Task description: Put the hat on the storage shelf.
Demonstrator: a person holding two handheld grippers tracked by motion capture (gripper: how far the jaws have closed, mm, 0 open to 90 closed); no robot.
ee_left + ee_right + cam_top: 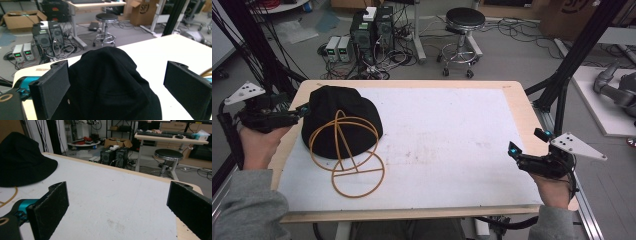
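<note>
A wooden table (519, 107) with a white mat on top, seen from above. At the far left, a person's left hand (256, 145) holds the left gripper (304, 109) at the table's left edge, pointing right, its tips just at the rim of a black bucket hat (337, 115). In the left gripper view its jaws stand wide apart with the hat's crown rising between them. The hat lies in the table's near-left quarter, crown up. Over and in front of it rests a tan wire hat stand (354, 162): a domed hoop frame tilted onto the hat, its round base ring flat on the mat, long axis running from upper left to lower right. At the right edge, the right gripper (526, 141) points up and left, jaws apart over bare mat, holding nothing.
</note>
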